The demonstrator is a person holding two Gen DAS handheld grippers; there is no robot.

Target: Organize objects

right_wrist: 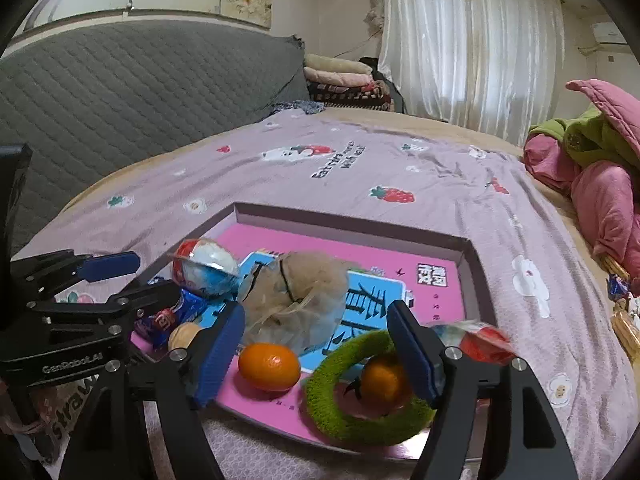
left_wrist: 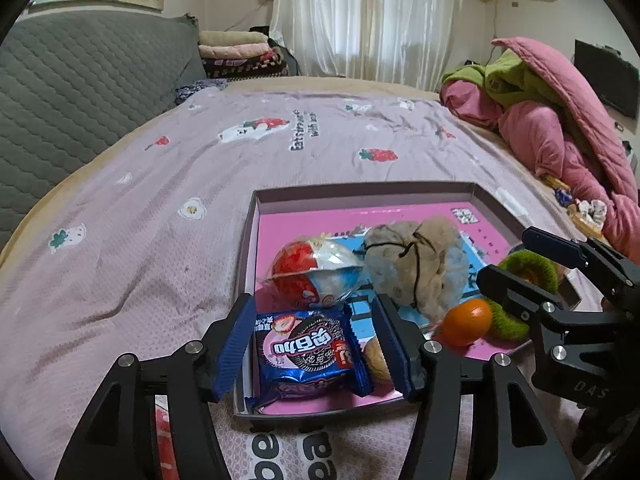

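A shallow pink-lined box tray (left_wrist: 360, 194) (right_wrist: 352, 220) lies on the bed. In it are a blue cookie packet (left_wrist: 308, 354) (right_wrist: 176, 314), a red-and-blue toy capsule (left_wrist: 316, 270) (right_wrist: 204, 266), a beige-blue scrunchie (left_wrist: 416, 266) (right_wrist: 296, 296), a tangerine (left_wrist: 466, 322) (right_wrist: 269, 366), a green fuzzy ring (left_wrist: 528, 276) (right_wrist: 360, 392) around a second tangerine (right_wrist: 382, 380), and a walnut (left_wrist: 376, 358) (right_wrist: 182, 334). My left gripper (left_wrist: 312, 348) (right_wrist: 120, 276) is open around the packet, which rests in the tray. My right gripper (right_wrist: 316, 354) (left_wrist: 516, 256) is open over the ring.
The lilac strawberry-print bedsheet (left_wrist: 160, 208) (right_wrist: 400, 160) spreads beyond the tray. A grey quilted headboard (left_wrist: 80, 80) stands left. Pink and green bedding (left_wrist: 560, 120) is piled at the right, with wrapped snacks (right_wrist: 620, 292) beside it. A second capsule (right_wrist: 480, 340) lies by the right finger.
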